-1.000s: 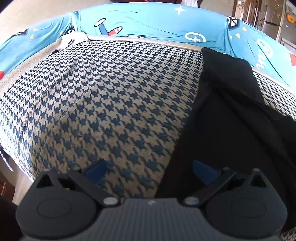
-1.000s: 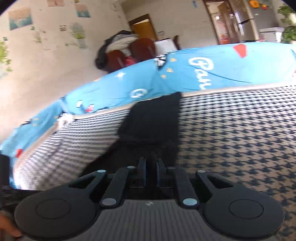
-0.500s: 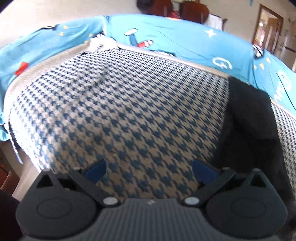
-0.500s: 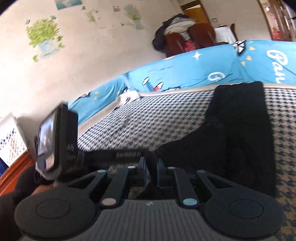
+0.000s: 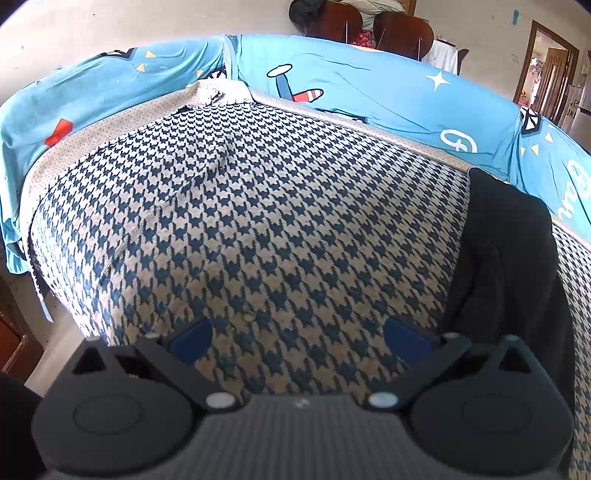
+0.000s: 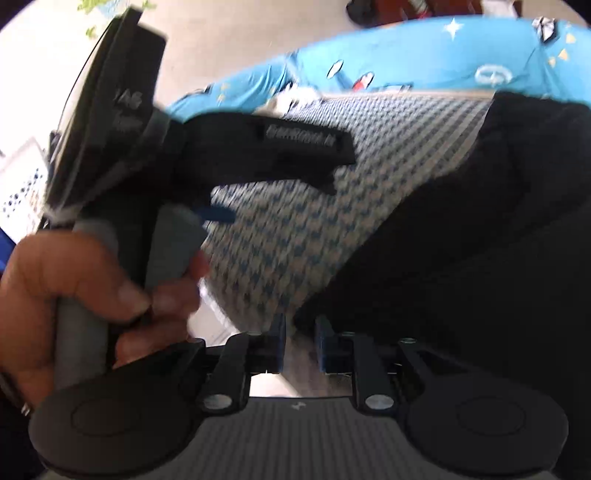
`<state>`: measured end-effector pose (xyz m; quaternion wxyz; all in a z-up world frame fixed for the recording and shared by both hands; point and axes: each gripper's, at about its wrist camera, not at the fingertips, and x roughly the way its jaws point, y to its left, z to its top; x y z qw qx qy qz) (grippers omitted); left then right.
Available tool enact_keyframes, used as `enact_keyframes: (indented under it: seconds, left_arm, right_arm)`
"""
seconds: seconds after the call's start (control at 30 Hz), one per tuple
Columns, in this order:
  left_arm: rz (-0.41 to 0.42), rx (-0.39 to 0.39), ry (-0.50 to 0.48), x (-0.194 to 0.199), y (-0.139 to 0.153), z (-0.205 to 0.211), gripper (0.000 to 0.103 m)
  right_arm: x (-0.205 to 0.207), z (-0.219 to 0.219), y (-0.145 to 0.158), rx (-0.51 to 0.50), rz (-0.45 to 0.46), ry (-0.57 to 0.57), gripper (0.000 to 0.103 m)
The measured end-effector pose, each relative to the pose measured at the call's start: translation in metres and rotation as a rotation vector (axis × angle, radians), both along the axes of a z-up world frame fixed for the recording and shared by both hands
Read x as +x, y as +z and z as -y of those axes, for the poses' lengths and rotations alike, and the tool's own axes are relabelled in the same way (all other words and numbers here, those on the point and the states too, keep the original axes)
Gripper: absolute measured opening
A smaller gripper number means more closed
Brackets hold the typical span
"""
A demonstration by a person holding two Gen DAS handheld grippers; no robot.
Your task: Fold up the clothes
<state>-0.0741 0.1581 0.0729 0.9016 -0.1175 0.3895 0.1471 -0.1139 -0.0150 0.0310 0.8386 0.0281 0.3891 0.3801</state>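
A black garment (image 5: 509, 273) lies along the right side of the houndstooth bed cover (image 5: 258, 221). My left gripper (image 5: 299, 339) hovers open over bare cover to the garment's left, with nothing between its blue pads. In the right wrist view the garment (image 6: 480, 240) fills the right half. My right gripper (image 6: 301, 343) sits at its near corner. Its jaws are opening; a narrow gap shows pale surface between the pads, and the cloth edge lies just past the tips. The picture is blurred.
A person's hand (image 6: 74, 288) holds the left gripper's grey handle close on the left of the right wrist view, its black body (image 6: 266, 147) above the cover. Blue cartoon-print padding (image 5: 369, 85) walls the bed's far sides. Chairs (image 5: 369, 22) stand behind it.
The right gripper swung left and down with the garment corner, and its jaws have parted slightly. The left gripper drifted left off the garment and stayed open; the left hand now looms in the right wrist view.
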Motion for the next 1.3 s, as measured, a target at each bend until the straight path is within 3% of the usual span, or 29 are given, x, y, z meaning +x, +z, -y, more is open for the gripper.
enact_keyframes:
  seconds: [0.17,0.47,0.67,0.77,0.97,1.13,1.3]
  left_arm:
    - [0.003,-0.023,-0.032,0.004,-0.004,0.006,0.103]
    - [0.049,-0.042,-0.165,0.011,-0.002,0.03,0.103]
    - [0.068,-0.057,-0.253,0.034,-0.003,0.043,0.103]
    - [0.086,-0.044,-0.296,0.047,0.0,0.05,0.103]
    - [0.123,0.005,-0.453,0.07,0.002,0.07,0.103]
    - [0.112,0.027,-0.563,0.089,-0.004,0.085,0.101]
    - [0.082,-0.001,-0.587,0.108,-0.013,0.088,0.09]
  right_arm:
    - [-0.006,0.016,0.012,-0.052,0.056,-0.062,0.018]
    - [-0.011,0.094,0.026,-0.038,0.064,-0.428,0.036]
    - [-0.003,0.138,0.016,-0.024,-0.009,-0.591,0.044]
    - [0.002,0.145,0.008,-0.012,-0.043,-0.604,0.044]
    - [0.0,0.141,0.003,-0.01,-0.016,-0.583,0.053]
    - [-0.002,0.141,-0.002,-0.016,0.003,-0.575,0.053]
    - [-0.002,0.139,-0.001,-0.02,0.014,-0.563,0.051]
